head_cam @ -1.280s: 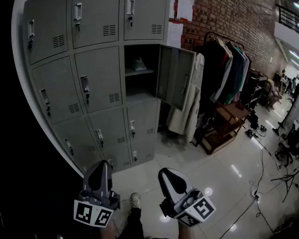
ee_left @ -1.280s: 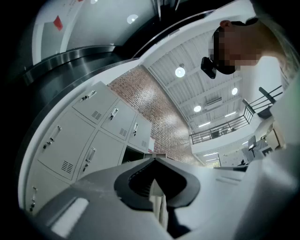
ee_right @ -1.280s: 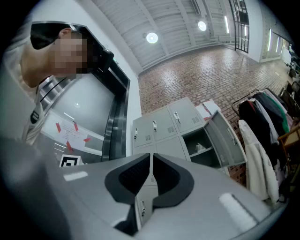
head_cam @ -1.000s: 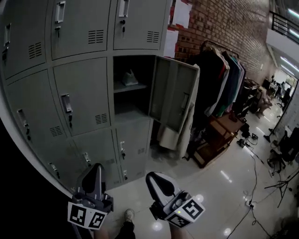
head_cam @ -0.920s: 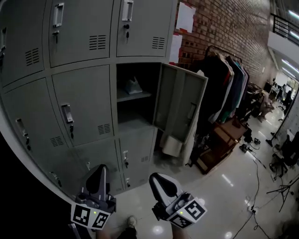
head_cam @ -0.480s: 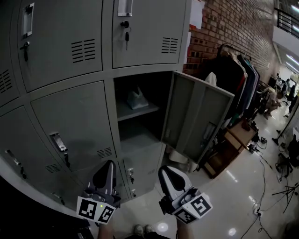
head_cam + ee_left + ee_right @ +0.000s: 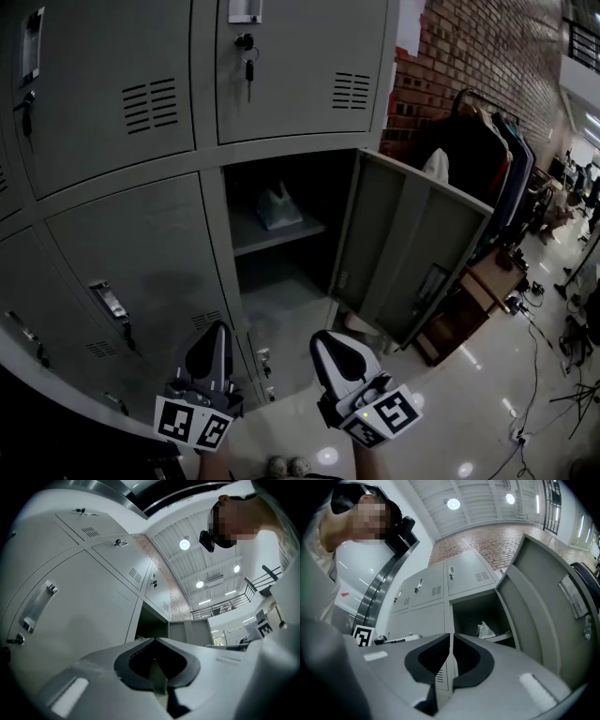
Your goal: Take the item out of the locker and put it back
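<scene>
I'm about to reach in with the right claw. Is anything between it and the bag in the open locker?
Nothing visible. The door stands swung out to the right, and the bag sits alone on the shelf with nothing in front of it. The right claw hangs below the opening, shut and empty.
</scene>
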A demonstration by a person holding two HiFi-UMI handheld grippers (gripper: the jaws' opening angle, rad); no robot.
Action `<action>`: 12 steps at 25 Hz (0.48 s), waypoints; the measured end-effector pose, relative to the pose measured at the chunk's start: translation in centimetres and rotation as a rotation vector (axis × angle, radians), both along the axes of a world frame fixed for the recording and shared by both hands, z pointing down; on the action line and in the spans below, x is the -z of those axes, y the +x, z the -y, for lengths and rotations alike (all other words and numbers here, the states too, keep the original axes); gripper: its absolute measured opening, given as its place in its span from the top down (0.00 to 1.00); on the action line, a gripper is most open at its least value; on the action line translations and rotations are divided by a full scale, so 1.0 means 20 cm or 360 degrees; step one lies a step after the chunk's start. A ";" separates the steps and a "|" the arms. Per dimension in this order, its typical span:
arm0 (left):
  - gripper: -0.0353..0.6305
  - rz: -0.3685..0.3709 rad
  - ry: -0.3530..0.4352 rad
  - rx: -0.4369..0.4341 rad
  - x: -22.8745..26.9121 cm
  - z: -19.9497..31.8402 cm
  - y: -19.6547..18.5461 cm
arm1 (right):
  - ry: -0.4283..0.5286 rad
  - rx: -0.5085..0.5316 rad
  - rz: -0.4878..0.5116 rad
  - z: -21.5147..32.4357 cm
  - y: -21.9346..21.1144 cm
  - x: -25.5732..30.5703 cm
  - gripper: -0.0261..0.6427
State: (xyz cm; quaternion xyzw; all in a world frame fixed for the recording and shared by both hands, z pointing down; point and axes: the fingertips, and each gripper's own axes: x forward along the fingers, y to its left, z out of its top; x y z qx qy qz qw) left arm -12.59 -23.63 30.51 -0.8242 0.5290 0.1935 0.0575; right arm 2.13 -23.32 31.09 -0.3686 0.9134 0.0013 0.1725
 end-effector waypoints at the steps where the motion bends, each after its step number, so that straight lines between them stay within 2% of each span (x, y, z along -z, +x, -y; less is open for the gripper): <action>1: 0.94 0.0000 -0.0001 -0.0007 0.00 0.01 0.01 | 0.0011 -0.0007 -0.0010 0.02 0.00 0.01 0.94; 4: 0.94 -0.0002 0.0011 -0.0019 0.00 0.03 0.03 | 0.0088 -0.0044 -0.0050 0.18 -0.04 0.12 0.90; 5: 0.94 -0.0007 0.0015 -0.0024 0.01 0.04 0.03 | 0.0101 -0.0063 -0.0071 0.29 -0.07 0.18 0.83; 6: 0.94 -0.0011 0.0016 -0.0030 0.01 0.05 0.04 | 0.0088 -0.0088 -0.0108 0.42 -0.10 0.23 0.70; 7: 0.94 -0.0012 0.0014 -0.0038 0.01 0.05 0.05 | 0.0056 -0.0118 -0.0164 0.57 -0.13 0.27 0.52; 8: 0.94 -0.0011 0.0011 -0.0048 0.00 0.06 0.06 | 0.0012 -0.0156 -0.0233 0.73 -0.17 0.30 0.41; 10: 0.94 -0.0008 0.0007 -0.0068 0.00 0.07 0.07 | -0.0107 -0.0247 -0.0384 1.05 -0.24 0.32 0.29; 12: 0.94 -0.0011 0.0003 -0.0086 0.00 0.09 0.08 | -0.0251 -0.0287 -0.0472 1.29 -0.29 0.29 0.26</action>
